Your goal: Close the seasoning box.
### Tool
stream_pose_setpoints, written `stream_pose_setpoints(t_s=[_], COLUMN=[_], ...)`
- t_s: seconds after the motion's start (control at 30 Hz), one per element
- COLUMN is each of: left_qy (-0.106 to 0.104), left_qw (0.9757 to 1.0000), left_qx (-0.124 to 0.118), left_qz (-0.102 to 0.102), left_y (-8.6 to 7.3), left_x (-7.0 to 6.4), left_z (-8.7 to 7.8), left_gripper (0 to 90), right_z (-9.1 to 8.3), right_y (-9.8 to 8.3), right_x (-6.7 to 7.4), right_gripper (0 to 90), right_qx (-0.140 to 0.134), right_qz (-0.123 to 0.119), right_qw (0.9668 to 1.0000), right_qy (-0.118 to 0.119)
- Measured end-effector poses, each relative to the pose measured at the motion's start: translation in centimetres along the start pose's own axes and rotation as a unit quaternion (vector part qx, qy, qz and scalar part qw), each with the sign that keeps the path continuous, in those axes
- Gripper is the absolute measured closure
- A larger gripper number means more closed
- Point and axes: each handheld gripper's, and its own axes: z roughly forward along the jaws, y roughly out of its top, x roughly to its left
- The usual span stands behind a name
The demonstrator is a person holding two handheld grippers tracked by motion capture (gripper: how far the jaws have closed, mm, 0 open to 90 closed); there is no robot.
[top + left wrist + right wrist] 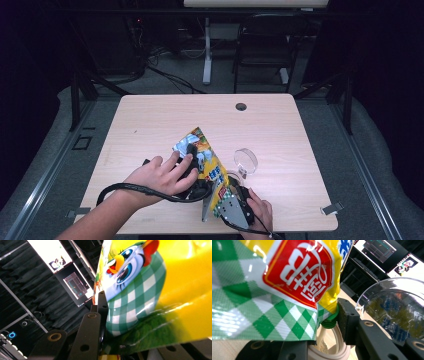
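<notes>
the glossy yellow snack bag with green checks (206,160) is held tilted above the near middle of the pale wooden table (150,120), its low corner over a beige tub (329,345) beside a clear plastic lid (246,161). the left gripper (192,167) is clamped on the bag's upper part; the right gripper (235,197) pinches its lower corner. this looks like pouring; next probably calls for tipping the bag further.

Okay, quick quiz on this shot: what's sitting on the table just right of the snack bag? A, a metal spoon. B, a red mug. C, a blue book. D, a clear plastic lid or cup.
D: a clear round container lies on the table beside the snack bag, and the right gripper view shows it see-through.
</notes>
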Motion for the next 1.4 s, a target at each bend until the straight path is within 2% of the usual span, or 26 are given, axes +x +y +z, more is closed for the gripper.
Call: stream_pose_setpoints(t_s=[0.07,0.27,0.67,1.4], left_qy=[-0.001,-0.007,-0.009,-0.011], left_qw=[1.0,1.0,0.9999,0.9999], left_qx=[0.003,0.002,0.004,0.005], left_qz=[0.006,0.001,0.005,0.005], left_y=[0.03,-0.01,-0.08,-0.08], left_x=[0.09,0.03,0.09,-0.02], left_z=[0.0,0.09,0.02,0.05], left_gripper=[80.2,80.1,80.1,80.2], right_z=[0.1,0.15,0.13,0.1], right_y=[-0.04,-0.03,0.05,0.08], right_x=[0.03,-0.12,-0.11,-0.14], right_gripper=[70.7,70.7,70.7,70.7], right_qx=[-0.005,-0.003,-0.006,-0.001], right_qz=[0.005,0.006,0.015,0.014], right_qw=[1.0,0.9999,0.9998,0.9997], right_qy=[0.002,0.009,0.014,0.018])
